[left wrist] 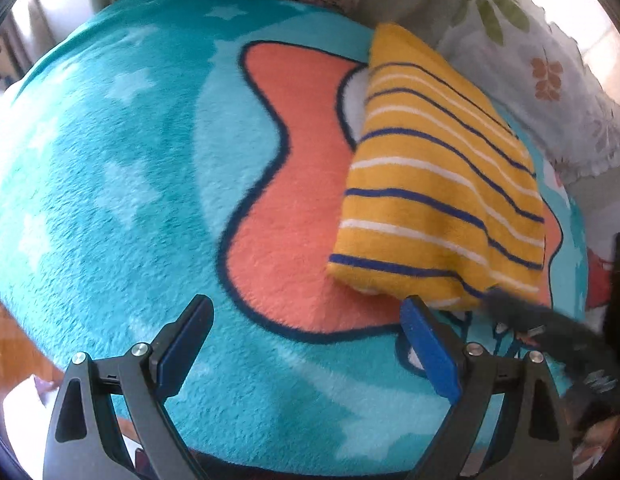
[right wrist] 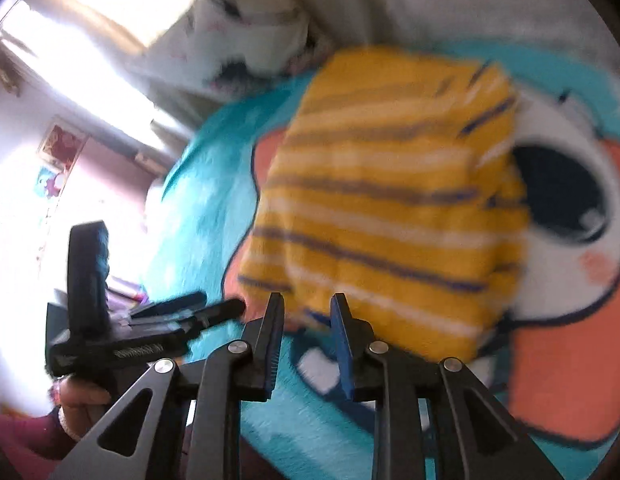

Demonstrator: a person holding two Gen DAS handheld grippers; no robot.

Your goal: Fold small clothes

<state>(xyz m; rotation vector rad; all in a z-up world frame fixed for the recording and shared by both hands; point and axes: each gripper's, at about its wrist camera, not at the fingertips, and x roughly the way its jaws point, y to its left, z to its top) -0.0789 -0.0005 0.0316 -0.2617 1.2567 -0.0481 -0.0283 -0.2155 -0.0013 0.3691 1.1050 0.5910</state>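
Bedding first: teal fleece blanket [left wrist: 109, 184] with pale stars and an orange, dark-outlined cartoon figure covers the bed. Floral white pillow [left wrist: 550, 80] lies along its far right edge. Folded yellow garment [left wrist: 442, 184] with navy and white stripes rests on the blanket, overlapping the orange figure; the right wrist view, blurred, shows it [right wrist: 386, 208] just ahead of the fingers. Left gripper [left wrist: 305, 316] is spread wide, holding nothing, just short of the garment's near edge. Right gripper [right wrist: 305, 308] has its fingers narrowly parted, nothing between them.
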